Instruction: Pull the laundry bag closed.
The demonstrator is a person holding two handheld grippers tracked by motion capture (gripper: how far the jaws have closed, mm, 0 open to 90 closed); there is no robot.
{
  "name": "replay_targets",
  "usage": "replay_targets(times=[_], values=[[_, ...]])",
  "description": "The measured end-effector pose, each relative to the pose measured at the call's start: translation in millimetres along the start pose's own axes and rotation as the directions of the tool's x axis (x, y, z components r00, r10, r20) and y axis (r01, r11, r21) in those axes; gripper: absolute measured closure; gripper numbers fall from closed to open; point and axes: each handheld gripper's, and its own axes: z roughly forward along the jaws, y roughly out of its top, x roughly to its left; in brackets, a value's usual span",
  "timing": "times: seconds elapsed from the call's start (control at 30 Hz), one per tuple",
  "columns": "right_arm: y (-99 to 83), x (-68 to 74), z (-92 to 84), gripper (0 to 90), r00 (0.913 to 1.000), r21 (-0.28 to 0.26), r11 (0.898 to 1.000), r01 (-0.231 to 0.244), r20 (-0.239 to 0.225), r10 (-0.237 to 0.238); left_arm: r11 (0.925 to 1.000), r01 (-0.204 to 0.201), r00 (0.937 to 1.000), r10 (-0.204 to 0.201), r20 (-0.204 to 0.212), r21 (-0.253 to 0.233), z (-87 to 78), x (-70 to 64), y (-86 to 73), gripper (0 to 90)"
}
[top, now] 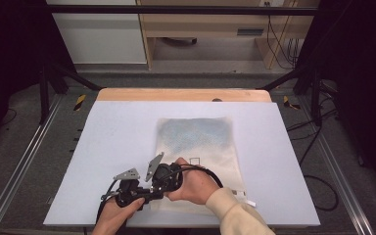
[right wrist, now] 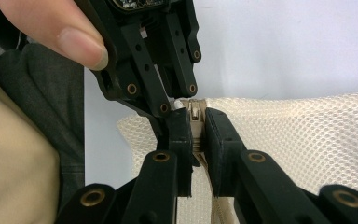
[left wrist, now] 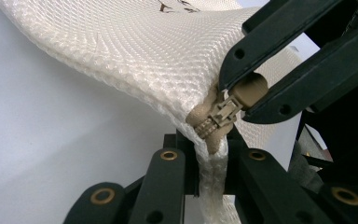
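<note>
A cream mesh bag [top: 200,147] lies flat on the white table [top: 112,142], and something bluish shows through its far half. Both grippers meet at its near left corner. My left gripper [left wrist: 210,163] is shut on the mesh edge [left wrist: 212,186] just below the tan zipper slider [left wrist: 216,116]. My right gripper [right wrist: 196,130] is shut on the tan zipper pull [left wrist: 251,86], which sits between its pads. The bag's corner is lifted off the table between them. In the high view the left gripper [top: 144,193] and right gripper [top: 159,183] almost touch, and the hands hide their tips.
A small white tag [top: 248,201] lies by the bag's near right corner. A wooden strip [top: 181,94] borders the table's far edge. Metal rails [top: 24,156] run along both sides, and cables [top: 318,186] lie on the floor at the right.
</note>
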Motion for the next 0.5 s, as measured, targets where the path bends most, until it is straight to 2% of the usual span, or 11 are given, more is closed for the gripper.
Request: replay_targets(times=[0.5], values=[[-2.0, -0.3, -0.2, 82.1, 0.9999, -0.006, 1.000, 0.014, 0.006, -0.014, 0.9999, -0.006, 0.9999, 0.006, -0.013, -0.009, -3.2, 0.4, 0.8, 83.5]])
